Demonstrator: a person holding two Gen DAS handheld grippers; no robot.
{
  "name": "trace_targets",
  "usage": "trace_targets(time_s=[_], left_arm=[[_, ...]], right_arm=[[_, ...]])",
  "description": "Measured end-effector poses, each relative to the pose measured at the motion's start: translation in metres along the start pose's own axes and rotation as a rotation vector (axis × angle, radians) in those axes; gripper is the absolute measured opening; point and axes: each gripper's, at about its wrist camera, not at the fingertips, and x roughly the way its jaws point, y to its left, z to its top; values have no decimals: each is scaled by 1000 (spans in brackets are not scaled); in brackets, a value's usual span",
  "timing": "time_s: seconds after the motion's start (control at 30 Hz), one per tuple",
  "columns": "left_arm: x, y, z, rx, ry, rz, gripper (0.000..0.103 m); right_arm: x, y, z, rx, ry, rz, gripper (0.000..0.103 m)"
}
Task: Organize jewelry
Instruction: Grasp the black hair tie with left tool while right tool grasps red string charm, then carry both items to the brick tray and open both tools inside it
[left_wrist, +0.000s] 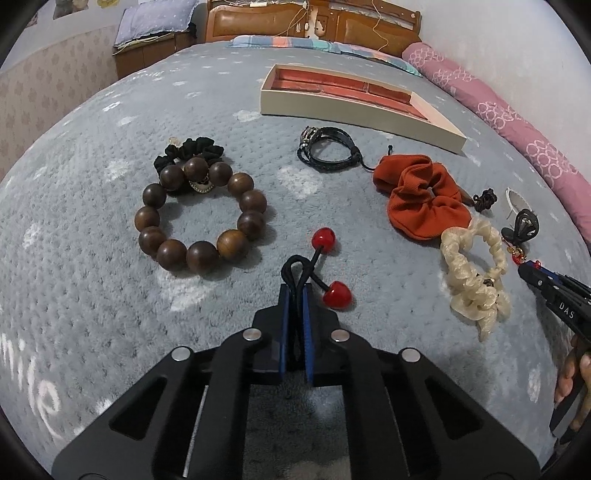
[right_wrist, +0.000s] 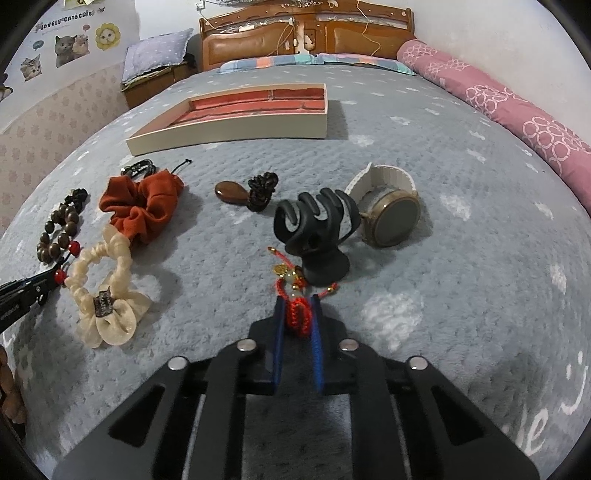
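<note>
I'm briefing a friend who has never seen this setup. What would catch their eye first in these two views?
Probably the ring of big dark brown wooden beads lying left on the grey fleece blanket, and the rust-orange fabric scrunchie to its right. Close up, the left hand-held gripper is shut on the black elastic hair tie with two red balls, while the right hand-held gripper pinches a red braided cord charm.

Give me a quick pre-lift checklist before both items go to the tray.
1. Left gripper jaws shut on the cherry hair tie cord: ok.
2. Right gripper jaws shut on the red cord charm: ok.
3. Tray open, nothing seen inside: ok.
4. Charm's loose end lies by the black claw clip, could snag: cannot tell.
5. Cherry beads free of the wooden bead bracelet: ok.
</note>
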Motion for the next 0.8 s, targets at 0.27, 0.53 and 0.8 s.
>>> trace_targets(time_s=[0.27, 0.53, 0.8], left_arm=[[-16, 1, 4, -1, -37, -5, 4], [-39, -1, 31, 2, -94, -40, 4], [-49, -7, 89, 13, -148, -52, 4]], right_arm=[[-20, 1, 1, 1, -64, 33, 8], [-46, 11, 18, -13, -110, 79, 8], [-65, 22, 67, -13, -165, 127, 8]])
